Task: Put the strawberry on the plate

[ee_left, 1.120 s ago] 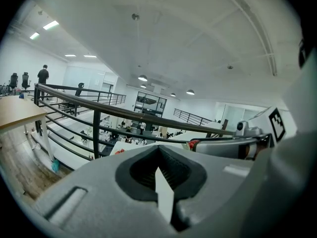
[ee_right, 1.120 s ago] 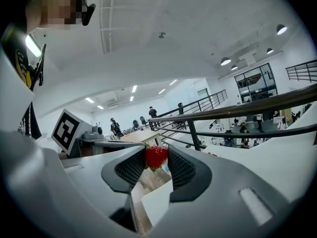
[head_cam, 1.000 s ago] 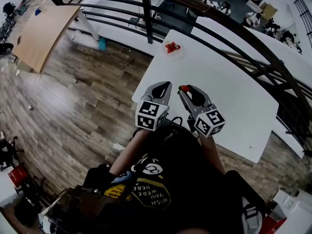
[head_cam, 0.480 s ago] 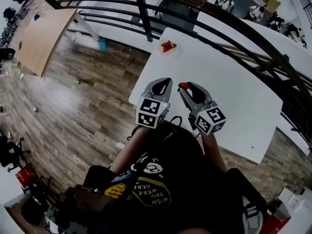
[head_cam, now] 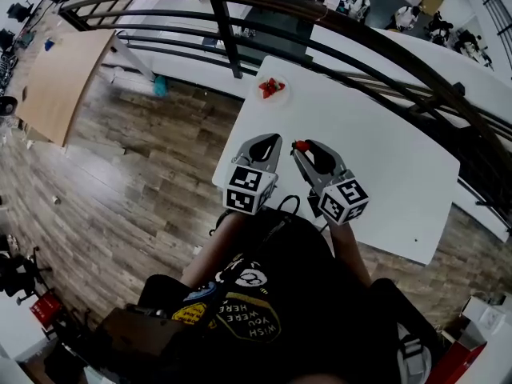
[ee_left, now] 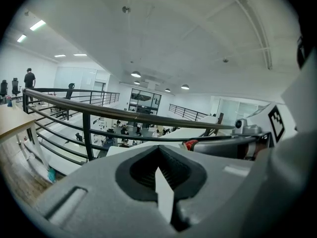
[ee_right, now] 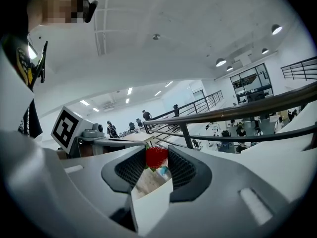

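Head view is showing both grippers hovering side by side over the near edge of a white table [head_cam: 384, 150], pointing toward 12 o'clock. The right gripper [head_cam: 303, 147] is pinching a red strawberry [head_cam: 302, 145] at its tips. The right gripper view is confirming it: the jaws are standing partly apart w/ both ribbed pads pressing on the strawberry [ee_right: 156, 156], 1 on each side, and the fruit is sitting right at the tip of the right gripper [ee_right: 156, 158].

The left gripper [head_cam: 270, 140] is sitting at 9 o'clock of the right one, close but not touching. In the left gripper view its jaws are meeting at the tips w/ nothing between them, so the left gripper [ee_left: 158, 151] is carrying nothing. That view is also catching the strawberry [ee_left: 189, 144] at approx. 3 o'clock.

The plate [head_cam: 282, 94] is resting near the far corner of the table, at roughly 12 o'clock from the grippers and well apart from them. It is already holding a few red strawberries [head_cam: 270, 86]. A dark railing [head_cam: 228, 34] is running past the table's far side.
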Demonstrator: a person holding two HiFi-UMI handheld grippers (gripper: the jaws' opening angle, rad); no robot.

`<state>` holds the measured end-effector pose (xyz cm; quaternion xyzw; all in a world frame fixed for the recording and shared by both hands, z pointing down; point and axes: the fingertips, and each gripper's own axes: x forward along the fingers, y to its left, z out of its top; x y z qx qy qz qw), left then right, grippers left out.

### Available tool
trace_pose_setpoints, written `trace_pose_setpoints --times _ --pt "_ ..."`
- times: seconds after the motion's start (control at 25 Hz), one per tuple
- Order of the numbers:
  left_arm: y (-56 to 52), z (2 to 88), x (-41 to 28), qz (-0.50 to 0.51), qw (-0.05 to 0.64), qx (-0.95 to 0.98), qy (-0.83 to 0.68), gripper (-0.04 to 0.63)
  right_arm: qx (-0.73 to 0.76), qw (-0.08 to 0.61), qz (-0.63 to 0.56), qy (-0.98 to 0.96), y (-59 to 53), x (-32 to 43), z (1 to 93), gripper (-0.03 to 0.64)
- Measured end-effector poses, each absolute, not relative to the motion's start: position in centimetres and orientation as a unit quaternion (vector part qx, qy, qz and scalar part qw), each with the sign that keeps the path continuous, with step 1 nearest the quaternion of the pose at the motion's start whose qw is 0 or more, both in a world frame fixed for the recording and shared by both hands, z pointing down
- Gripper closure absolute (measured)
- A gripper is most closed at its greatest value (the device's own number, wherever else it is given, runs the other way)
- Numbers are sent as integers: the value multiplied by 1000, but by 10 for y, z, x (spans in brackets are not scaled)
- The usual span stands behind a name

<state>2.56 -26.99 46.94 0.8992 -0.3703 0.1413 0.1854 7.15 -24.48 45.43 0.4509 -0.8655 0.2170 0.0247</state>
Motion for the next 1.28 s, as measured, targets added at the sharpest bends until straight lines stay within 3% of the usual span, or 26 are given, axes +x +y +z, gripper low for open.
trace_pose_setpoints --times 0.52,1.28 --pt "-317 475 -32 137 198 913 -330 591 495 35 214 -842 -296 17 463 479" --pt "-359 520 -16 159 225 906 -322 591 493 75 231 -835 -340 30 497 479"
